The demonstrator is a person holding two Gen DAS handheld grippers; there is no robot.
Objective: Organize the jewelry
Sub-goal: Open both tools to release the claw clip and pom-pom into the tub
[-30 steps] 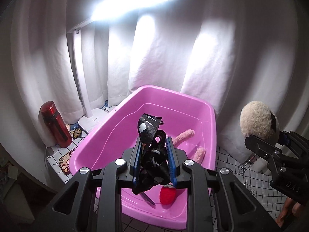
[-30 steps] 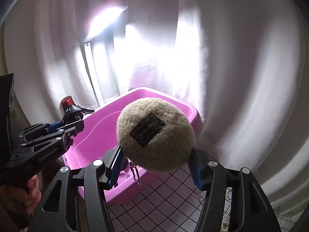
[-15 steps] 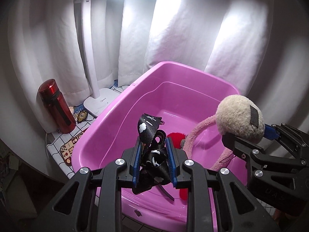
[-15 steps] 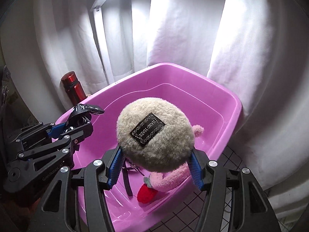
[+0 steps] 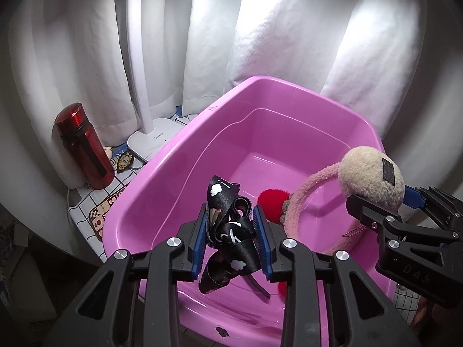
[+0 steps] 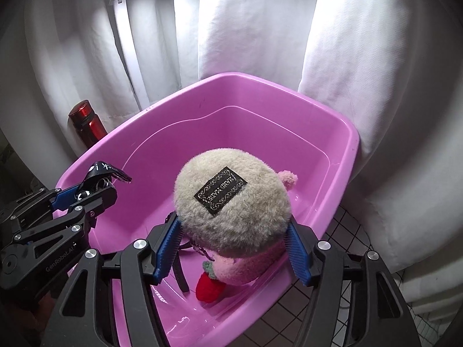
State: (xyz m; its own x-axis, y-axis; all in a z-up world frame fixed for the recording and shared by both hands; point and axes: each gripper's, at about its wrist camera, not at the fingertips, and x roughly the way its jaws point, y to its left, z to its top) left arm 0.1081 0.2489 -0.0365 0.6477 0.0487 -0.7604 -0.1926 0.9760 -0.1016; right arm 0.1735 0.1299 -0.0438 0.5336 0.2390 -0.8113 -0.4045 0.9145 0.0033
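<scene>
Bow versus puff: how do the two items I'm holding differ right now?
Look: the bow is glossy black ribbon with white prints; the puff is beige fuzz with a dark label.
Size: the bow fits in the narrow left tongs; the puff spreads the right tongs wide.
Attachment: the puff joins a pink band; the bow doesn't.
Shared: both sit between tongs over the tub, and both tongs have just been opening.

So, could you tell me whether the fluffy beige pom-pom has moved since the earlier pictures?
Yes. In the left wrist view the pom-pom, between the right gripper's pads, came down and leftward from beside the pink tub to over it.
</scene>
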